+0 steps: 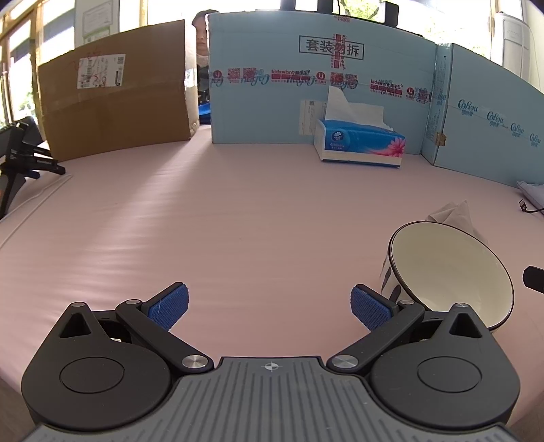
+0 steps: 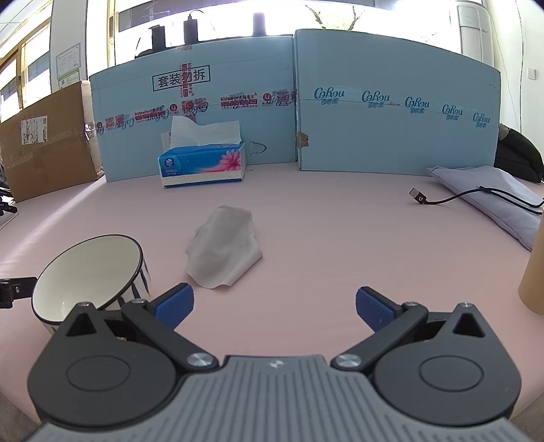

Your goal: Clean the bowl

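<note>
- Left claw: spread wide, empty, over the pink desk.
- Right claw: spread wide, empty too.
- Bowl: on the desk between the claws, tipped, white inside showing.
- Tissue: crumpled just beyond the bowl.
- Tissue box: at the back, against the blue cardboard.

bright daylight from blown-out windows behind — sharp centre, fisheye-bent edges, soft shadows.

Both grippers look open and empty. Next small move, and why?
Probably the right gripper should ease forward and left to the crumpled tissue and close on it. Its jaws stand open, the tissue lies loose just ahead, beside the bowl, which needs a wiper.
</note>
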### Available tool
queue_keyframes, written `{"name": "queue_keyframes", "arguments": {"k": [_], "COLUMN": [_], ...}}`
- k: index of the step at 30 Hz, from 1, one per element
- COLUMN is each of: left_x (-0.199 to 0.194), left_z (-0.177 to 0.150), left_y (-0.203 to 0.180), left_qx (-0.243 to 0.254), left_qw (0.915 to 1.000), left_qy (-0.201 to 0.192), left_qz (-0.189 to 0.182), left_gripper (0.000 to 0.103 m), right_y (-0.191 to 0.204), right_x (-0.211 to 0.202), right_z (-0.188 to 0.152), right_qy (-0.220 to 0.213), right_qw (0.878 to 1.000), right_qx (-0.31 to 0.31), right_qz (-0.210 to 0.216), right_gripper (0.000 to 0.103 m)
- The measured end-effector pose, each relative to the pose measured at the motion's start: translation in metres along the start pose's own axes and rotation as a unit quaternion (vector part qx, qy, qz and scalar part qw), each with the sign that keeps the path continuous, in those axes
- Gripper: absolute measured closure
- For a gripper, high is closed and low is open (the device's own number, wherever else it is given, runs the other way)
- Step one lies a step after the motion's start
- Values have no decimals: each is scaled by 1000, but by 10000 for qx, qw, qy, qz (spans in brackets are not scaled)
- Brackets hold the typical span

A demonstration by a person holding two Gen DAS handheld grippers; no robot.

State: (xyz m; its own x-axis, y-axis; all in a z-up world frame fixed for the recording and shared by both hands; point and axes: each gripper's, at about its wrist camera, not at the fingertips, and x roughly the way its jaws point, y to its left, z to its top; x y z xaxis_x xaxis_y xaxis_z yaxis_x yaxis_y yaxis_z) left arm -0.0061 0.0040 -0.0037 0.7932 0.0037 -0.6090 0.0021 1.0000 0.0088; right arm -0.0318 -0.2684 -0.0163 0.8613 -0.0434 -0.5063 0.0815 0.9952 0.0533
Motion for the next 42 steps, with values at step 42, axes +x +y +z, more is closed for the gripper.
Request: {"name": "queue_keyframes", "arguments": {"k": [42], "left_x": [-2], "left_z": [8], "left_y": [16], "left_qx": [-468], "left_qw": [9924], "left_qy": [-453], "left_qz": [-1044], "left_gripper": [0], "right_y": [-5], "right_x": [19], "right_z": [20], "right_qy": [-633], "right_qw": [9930], "right_qx": [178], "right_qz": [983], "right_gripper": [1]}}
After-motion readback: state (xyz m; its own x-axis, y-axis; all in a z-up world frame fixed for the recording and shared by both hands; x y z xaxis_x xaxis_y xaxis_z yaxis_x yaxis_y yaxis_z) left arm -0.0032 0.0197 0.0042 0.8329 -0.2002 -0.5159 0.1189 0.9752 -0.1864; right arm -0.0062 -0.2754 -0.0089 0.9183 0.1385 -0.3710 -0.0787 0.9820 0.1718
